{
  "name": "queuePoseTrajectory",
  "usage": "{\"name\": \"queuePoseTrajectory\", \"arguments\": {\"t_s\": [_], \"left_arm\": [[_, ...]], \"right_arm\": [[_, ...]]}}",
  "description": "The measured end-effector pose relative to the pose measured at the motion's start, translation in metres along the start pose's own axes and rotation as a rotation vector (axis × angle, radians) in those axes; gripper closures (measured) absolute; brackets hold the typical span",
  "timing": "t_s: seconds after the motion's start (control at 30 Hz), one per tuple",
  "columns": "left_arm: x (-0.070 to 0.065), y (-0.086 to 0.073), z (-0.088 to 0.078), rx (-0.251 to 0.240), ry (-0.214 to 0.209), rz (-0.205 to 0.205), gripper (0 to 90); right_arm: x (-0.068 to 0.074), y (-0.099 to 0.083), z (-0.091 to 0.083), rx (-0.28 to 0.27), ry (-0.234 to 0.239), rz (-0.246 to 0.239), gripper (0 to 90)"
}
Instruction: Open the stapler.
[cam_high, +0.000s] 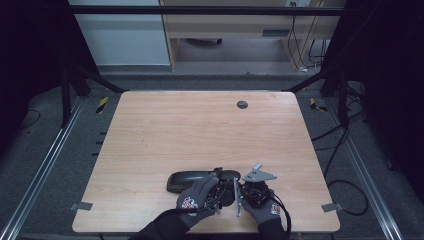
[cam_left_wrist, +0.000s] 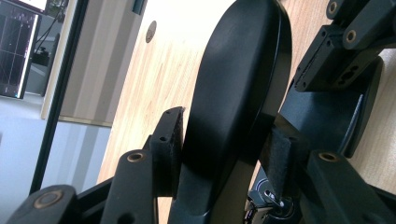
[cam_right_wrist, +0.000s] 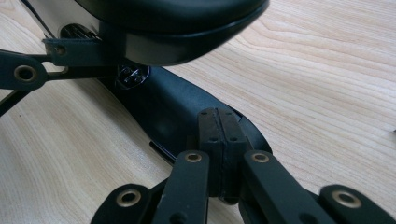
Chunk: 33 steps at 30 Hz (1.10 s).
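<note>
Item: black hinged case (cam_high: 192, 180), near edge of tabletop (cam_high: 150, 130), lid raised.
Left gripper (cam_left_wrist: 224, 144): my jaws clamped on the lid (cam_left_wrist: 238, 79).
Right gripper (cam_right_wrist: 220, 135): jaws together, tips resting against the lower shell (cam_right_wrist: 168, 107).
Step, as I judge it: opening the case. Next calls for steadying the shell while the lid swings.
Left gripper view gives the grip; high view gives placement.

text: none readable | gloves (cam_high: 189, 203): red-and-white logo patches, letters too small to make out | monitor (cam_left_wrist: 16, 46): bright lines on the screen, not legible | case (cam_left_wrist: 238, 88): plain black, no label seen | table (cam_high: 200, 130): bare wood, no markings
</note>
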<state>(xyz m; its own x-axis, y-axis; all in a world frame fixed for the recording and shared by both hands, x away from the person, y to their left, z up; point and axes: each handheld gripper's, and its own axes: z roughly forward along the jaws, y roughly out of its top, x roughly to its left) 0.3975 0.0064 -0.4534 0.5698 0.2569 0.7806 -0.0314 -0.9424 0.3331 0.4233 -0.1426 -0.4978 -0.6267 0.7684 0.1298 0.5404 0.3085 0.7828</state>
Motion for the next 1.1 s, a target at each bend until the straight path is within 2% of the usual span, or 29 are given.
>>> {"name": "queuePoseTrajectory", "arguments": {"t_s": [0.1,0.37,0.9,0.97,1.0,1.1], "left_arm": [[0.0,0.0,0.0,0.002,0.0,0.001,53.3],[0.0,0.0,0.0,-0.003,0.002,-0.001,53.3],[-0.001,0.0,-0.001,-0.003,0.022,0.002,53.9],[0.002,-0.001,-0.003,-0.009,0.025,-0.014,54.1],[0.004,-0.002,-0.004,-0.023,0.022,-0.036,54.1],[0.008,-0.003,-0.008,-0.029,0.02,-0.051,54.4]], "right_arm": [[0.001,0.0,0.0,0.003,0.014,-0.005,90.0],[0.002,0.0,0.0,0.001,0.004,-0.019,90.0],[-0.003,-0.001,-0.001,0.0,0.032,0.04,90.0],[-0.003,-0.001,-0.001,0.003,0.035,0.049,90.0],[-0.003,-0.001,-0.001,0.003,0.033,0.048,90.0],[-0.002,-0.001,-0.002,0.005,0.033,0.053,90.0]]}}
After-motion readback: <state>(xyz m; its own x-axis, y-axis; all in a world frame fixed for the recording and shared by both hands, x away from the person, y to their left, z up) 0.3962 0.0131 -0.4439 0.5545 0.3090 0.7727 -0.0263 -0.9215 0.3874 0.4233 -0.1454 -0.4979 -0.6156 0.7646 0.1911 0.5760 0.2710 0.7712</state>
